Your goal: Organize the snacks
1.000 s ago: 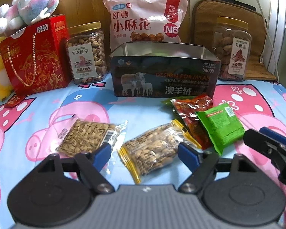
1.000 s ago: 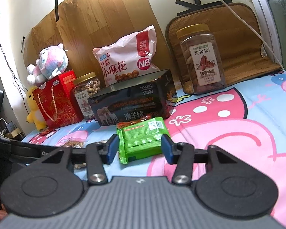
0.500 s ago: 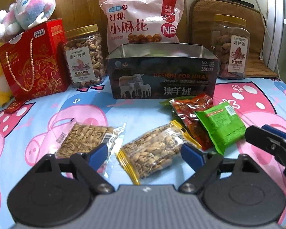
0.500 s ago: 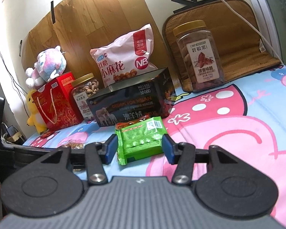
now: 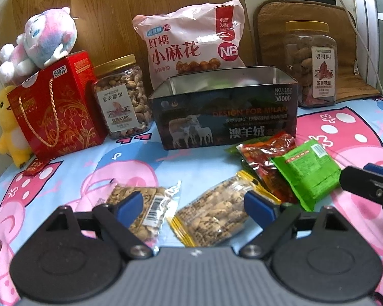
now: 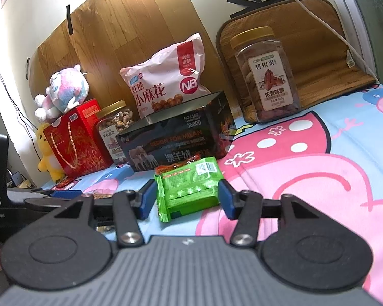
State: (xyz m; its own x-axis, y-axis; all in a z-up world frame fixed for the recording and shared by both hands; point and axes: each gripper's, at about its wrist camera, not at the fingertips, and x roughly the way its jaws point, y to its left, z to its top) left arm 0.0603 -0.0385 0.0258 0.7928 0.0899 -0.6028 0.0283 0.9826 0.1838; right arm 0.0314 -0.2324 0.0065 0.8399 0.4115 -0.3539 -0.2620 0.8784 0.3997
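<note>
your left gripper [image 5: 193, 204] has its jaws spread wide, with the yellow-edged peanut packet [image 5: 217, 214] lying between the blue pads, not pinched; the clear nut packet [image 5: 143, 209] lies under the left pad, just beside the first one. your right gripper [image 6: 185, 199] also has its jaws spread, with the green packet [image 6: 190, 187] sitting between the pads and apart from both. in the left view that green packet [image 5: 306, 170] overlaps the red packet [image 5: 266, 158], and both lie just in front of the dark tin box [image 5: 224, 117], which stands open on the pig-print sheet [image 5: 191, 163]. behind the box leans the pink snack bag [image 5: 191, 40]. a cashew jar [image 5: 122, 99] stands left of the box, beside the red gift box [image 5: 56, 107] with a plush toy [image 5: 40, 40] on top and a yellow plush duck [image 5: 7, 125] at its side. a pecan jar [image 5: 311, 63] stands at the box's right rear, against a brown cushion [image 5: 349, 51]
</note>
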